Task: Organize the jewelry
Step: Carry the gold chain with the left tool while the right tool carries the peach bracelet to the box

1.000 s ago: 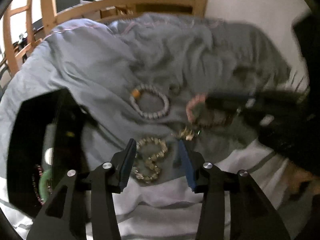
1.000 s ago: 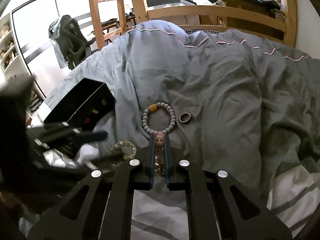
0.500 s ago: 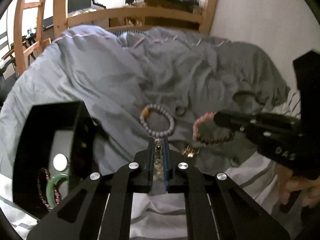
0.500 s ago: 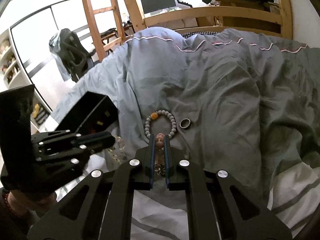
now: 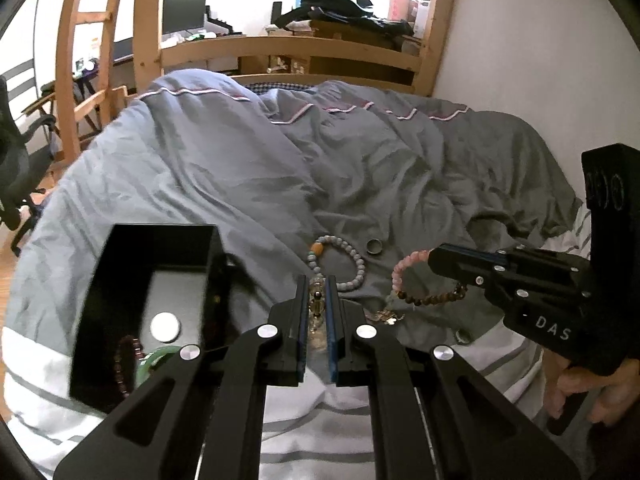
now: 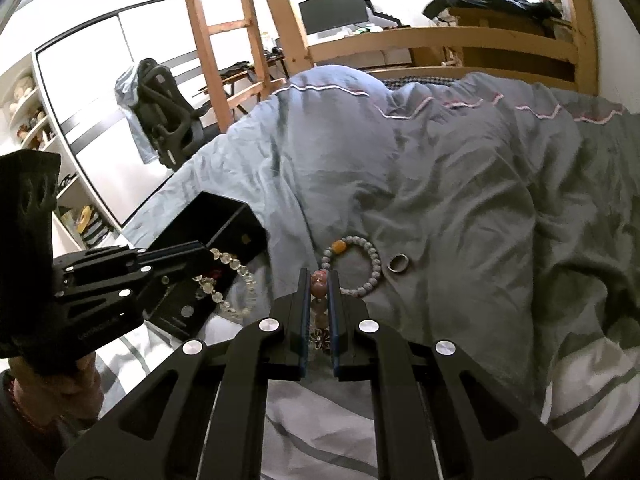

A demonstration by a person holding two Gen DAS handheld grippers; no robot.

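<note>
Clear beads (image 6: pixel 230 280) hang pinched in my left fingers (image 6: pixel 200 252); my right fingers (image 6: pixel 320 280) pinch a pink bracelet (image 5: pixel 424 280) over the bed (image 6: pixel 440 200).

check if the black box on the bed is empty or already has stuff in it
Not empty. The open black box already holds a green bangle, a dark red bead bracelet and a round silver disc on its floor.
</note>
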